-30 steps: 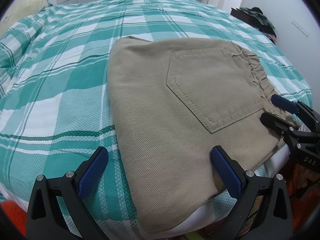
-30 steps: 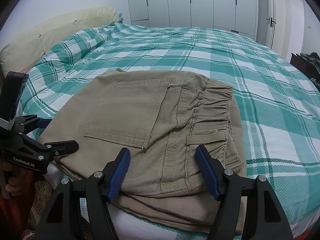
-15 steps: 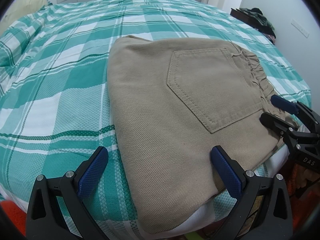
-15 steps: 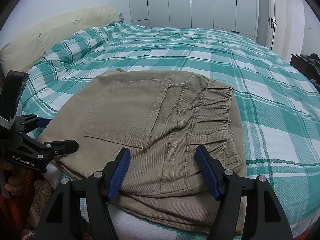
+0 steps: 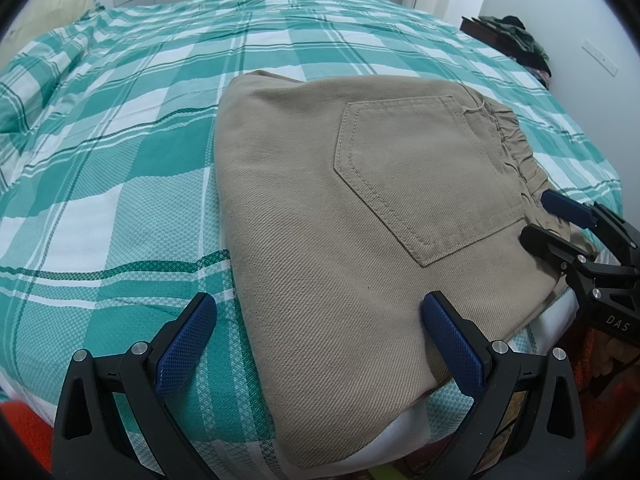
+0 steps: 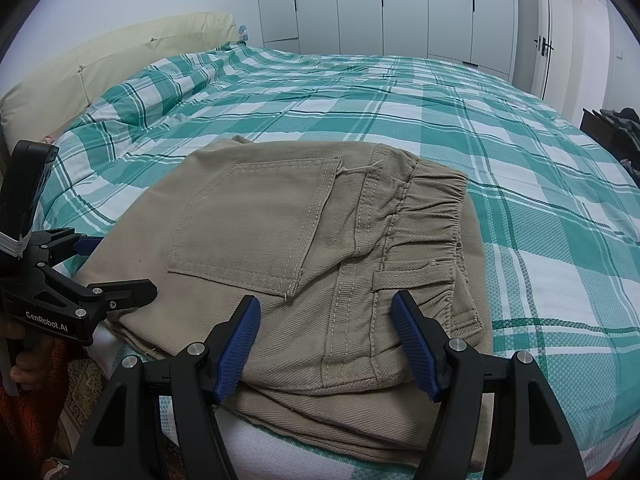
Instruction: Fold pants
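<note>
Tan pants (image 5: 320, 216) lie folded into a compact stack on the near corner of the bed, back pocket (image 5: 420, 168) up, elastic waistband (image 6: 432, 208) at the right end. My left gripper (image 5: 320, 336) is open and empty, its jaws astride the stack's near left edge. My right gripper (image 6: 326, 340) is open and empty, jaws astride the near edge by the waistband. Each gripper shows in the other's view: the right one (image 5: 548, 220) and the left one (image 6: 108, 268).
The bed wears a green and white plaid cover (image 5: 120, 128). A cream headboard (image 6: 120, 56) stands at the left, white wardrobes (image 6: 380, 4) behind. Dark clothes (image 5: 516, 32) are piled beside the bed at the far right. The mattress edge (image 6: 280, 452) runs just below the pants.
</note>
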The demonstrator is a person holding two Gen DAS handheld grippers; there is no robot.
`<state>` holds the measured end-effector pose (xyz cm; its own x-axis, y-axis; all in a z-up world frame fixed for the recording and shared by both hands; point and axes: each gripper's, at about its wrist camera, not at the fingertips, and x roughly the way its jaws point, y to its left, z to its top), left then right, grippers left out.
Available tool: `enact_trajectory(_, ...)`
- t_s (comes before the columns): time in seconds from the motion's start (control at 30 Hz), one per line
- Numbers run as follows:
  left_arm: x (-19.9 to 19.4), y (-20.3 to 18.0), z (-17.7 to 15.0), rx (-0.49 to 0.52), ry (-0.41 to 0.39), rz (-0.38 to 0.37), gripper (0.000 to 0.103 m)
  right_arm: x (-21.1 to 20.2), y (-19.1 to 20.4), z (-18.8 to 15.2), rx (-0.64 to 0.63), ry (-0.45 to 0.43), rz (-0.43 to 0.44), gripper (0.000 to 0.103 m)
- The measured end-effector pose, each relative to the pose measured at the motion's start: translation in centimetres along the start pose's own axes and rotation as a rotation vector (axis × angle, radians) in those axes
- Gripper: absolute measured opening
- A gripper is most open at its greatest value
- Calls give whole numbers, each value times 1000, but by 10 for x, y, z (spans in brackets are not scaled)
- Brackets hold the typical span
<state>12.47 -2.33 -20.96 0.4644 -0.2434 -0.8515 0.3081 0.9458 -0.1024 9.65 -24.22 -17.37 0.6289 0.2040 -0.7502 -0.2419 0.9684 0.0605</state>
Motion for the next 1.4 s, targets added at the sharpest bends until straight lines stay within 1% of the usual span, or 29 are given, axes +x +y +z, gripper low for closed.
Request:
enact_trajectory(1.17,1,2,-1,-1,-1,-8,102,1,1,1,-15,5,0,69)
enact_trajectory(1.27,-4,4,-1,-12,1,-14,102,0,1,2,-12,8,-2,69)
enact_trajectory(1.33,-9,7,2,-22,27,-25,102,-2,1,4,-4,16,-1,69)
enact_trajectory(1.37,-18,13,4,-43,47,-45,102,-4,-1,7,7,24,6,69)
enact_trajectory(1.4,-25,20,5,-66,46,-64,102,-8,-5,12,33,32,24,69)
